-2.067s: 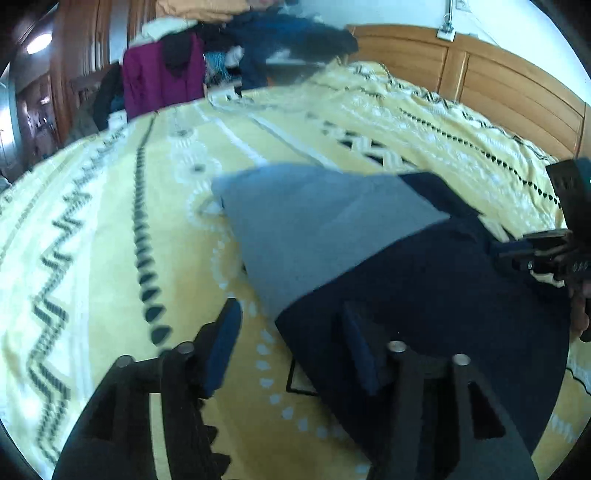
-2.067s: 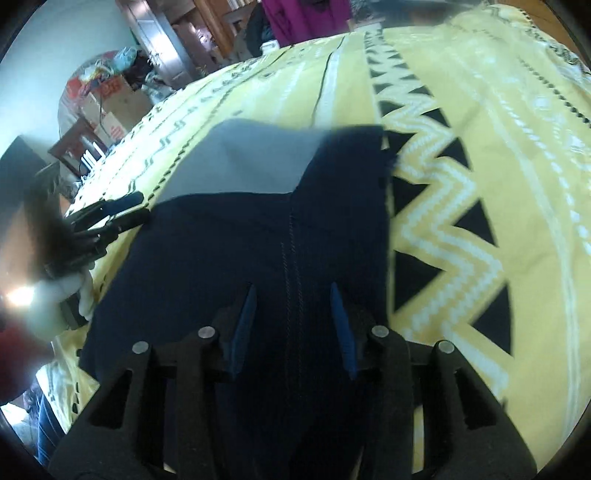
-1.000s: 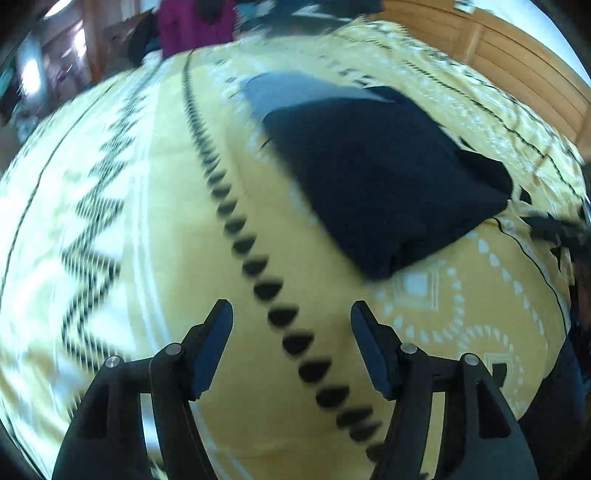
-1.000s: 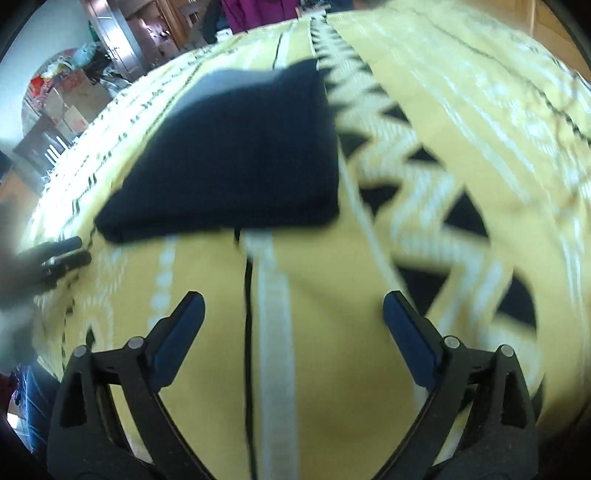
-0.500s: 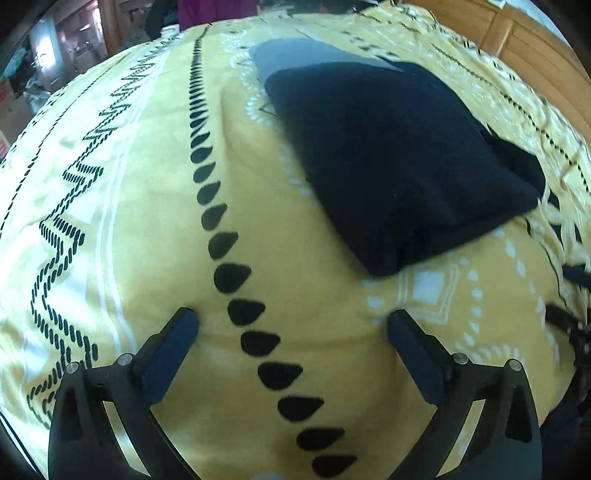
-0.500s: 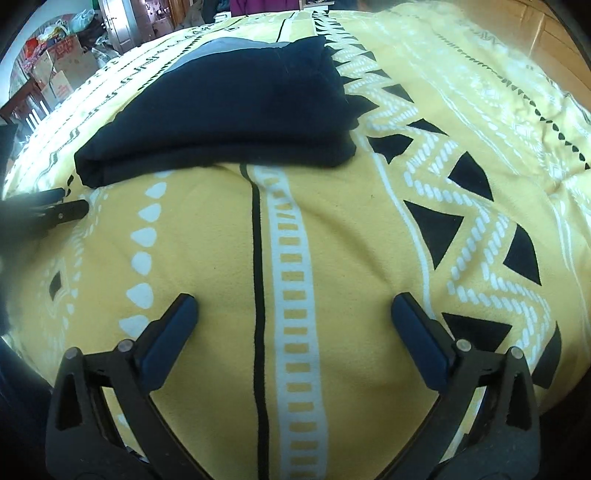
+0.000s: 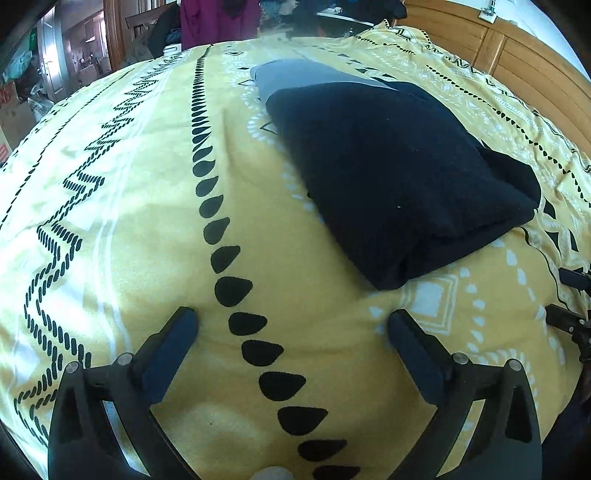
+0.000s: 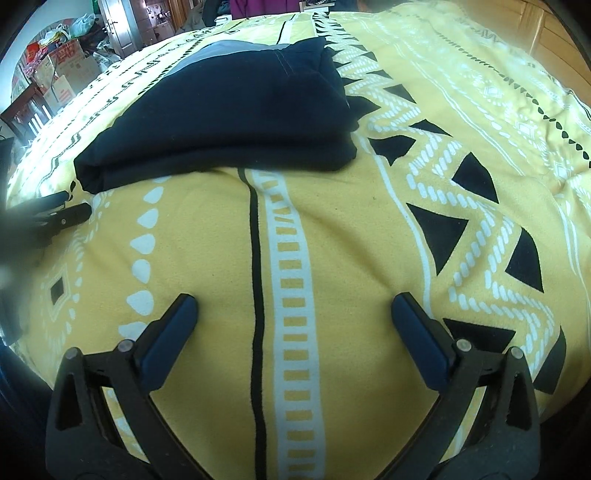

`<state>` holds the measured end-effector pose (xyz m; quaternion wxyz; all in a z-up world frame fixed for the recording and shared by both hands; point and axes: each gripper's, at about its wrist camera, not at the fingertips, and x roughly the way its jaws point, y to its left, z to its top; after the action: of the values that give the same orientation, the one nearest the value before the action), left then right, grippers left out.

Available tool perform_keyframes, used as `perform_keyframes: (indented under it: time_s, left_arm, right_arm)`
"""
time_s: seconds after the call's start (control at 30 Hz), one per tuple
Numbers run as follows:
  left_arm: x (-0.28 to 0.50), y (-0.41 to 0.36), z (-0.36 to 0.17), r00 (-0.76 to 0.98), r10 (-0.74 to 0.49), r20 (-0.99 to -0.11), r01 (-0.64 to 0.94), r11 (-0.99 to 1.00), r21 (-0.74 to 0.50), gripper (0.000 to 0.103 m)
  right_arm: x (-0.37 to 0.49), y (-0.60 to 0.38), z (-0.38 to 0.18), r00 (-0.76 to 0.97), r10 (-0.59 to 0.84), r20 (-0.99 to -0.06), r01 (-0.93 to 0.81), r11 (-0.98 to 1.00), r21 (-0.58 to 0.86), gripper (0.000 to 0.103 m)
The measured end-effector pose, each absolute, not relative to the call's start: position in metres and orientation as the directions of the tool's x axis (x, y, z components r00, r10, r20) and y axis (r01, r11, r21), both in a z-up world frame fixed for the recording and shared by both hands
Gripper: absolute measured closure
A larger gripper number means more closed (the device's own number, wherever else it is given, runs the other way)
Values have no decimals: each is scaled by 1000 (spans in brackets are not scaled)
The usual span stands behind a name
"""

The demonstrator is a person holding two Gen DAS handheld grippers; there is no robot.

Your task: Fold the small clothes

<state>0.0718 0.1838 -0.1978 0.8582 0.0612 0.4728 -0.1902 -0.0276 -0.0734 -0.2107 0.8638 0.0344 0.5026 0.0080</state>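
Note:
A folded dark navy garment (image 7: pixel 399 173) with a grey part (image 7: pixel 295 75) at its far end lies flat on the yellow patterned bedspread (image 7: pixel 129 192). In the right wrist view the same navy garment (image 8: pixel 229 122) sits ahead, its folded edge towards me. My left gripper (image 7: pixel 293 325) hovers open over bare bedspread, short of the garment's near corner, holding nothing. My right gripper (image 8: pixel 295 314) is also open and empty, back from the garment's near edge. The left gripper's fingertips (image 8: pixel 62 214) show at the right wrist view's left edge.
A wooden headboard (image 7: pixel 524 62) runs along the far right of the bed. A magenta garment (image 7: pixel 218 22) and other piled clothes lie beyond the bed's far end. Cardboard boxes (image 8: pixel 62 70) and clutter stand on the floor at the left.
Both grippers let go of the garment, opened wide and pulled back from it. The navy garment now lies folded over most of the grey part.

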Motion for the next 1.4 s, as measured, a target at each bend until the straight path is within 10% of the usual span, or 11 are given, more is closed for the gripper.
perform_keyframes:
  time_s: [1.4]
  left_arm:
    - [76, 178, -197, 462, -241, -854, 374, 926, -59, 0]
  right_arm:
    - [-18, -72, -210, 493, 40, -869, 33, 997, 64, 0]
